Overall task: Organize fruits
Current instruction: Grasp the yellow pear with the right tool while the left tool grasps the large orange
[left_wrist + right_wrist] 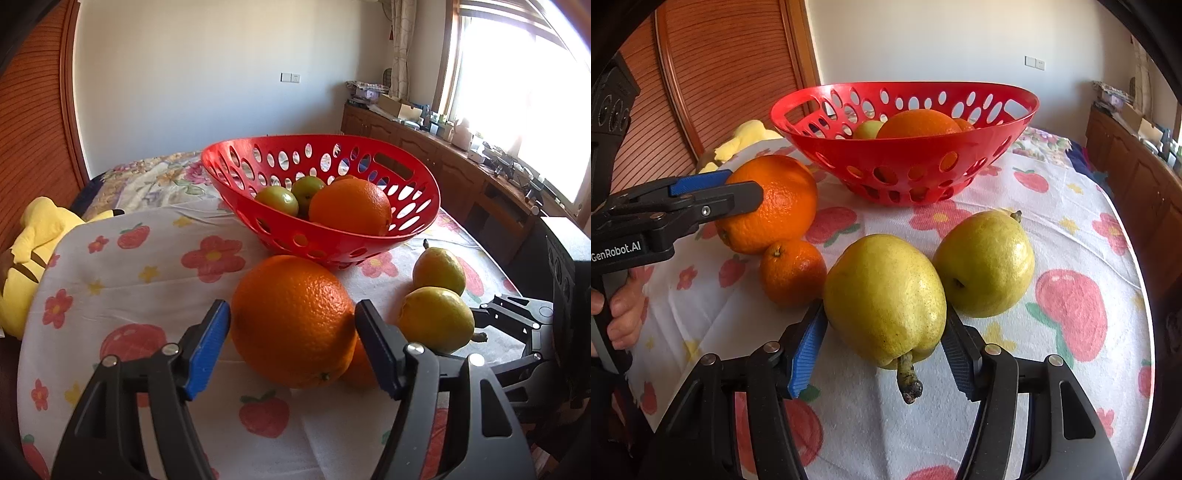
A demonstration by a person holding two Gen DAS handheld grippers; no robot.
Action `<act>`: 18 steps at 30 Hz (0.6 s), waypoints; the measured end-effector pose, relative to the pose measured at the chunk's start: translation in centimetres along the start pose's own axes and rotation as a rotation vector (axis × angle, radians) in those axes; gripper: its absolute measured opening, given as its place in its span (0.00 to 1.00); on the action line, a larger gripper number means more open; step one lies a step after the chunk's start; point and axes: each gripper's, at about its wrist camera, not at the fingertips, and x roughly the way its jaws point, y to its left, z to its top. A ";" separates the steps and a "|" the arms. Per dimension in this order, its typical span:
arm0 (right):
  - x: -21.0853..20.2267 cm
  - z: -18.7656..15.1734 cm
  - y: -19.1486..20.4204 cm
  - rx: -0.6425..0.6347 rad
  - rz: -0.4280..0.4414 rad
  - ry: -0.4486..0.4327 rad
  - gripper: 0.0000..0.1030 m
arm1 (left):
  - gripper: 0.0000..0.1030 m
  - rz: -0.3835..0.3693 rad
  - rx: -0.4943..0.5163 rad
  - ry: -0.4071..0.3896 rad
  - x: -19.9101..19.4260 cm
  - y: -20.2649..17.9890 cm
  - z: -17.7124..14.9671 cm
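In front of the perforated red plastic basket (424, 195), my left gripper (291, 325) straddled the large round orange (291, 321), seemingly untouched; my right gripper (884, 325) apparently pinched the yellow-green pear (884, 299). I needed centred, gentle closure.

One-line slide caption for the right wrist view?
Right tongs straddle a pear; left tongs flank a large orange before the red basket.

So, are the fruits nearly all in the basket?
About halfway. The red basket holds an orange and green fruits. The left gripper brackets the big orange, the right gripper the near pear; both rest on the tablecloth. The small orange and far pear wait.
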 end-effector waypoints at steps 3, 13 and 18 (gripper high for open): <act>0.0 0.0 0.0 -0.002 -0.002 0.000 0.61 | 0.70 0.017 0.012 0.004 0.4 -0.3 0.2; 0.1 0.2 0.0 0.000 -0.004 -0.001 0.61 | 0.77 0.075 0.037 0.035 2.0 -0.4 0.4; 0.1 0.2 0.0 0.001 -0.005 -0.001 0.61 | 0.79 0.041 0.017 0.043 2.3 0.1 0.3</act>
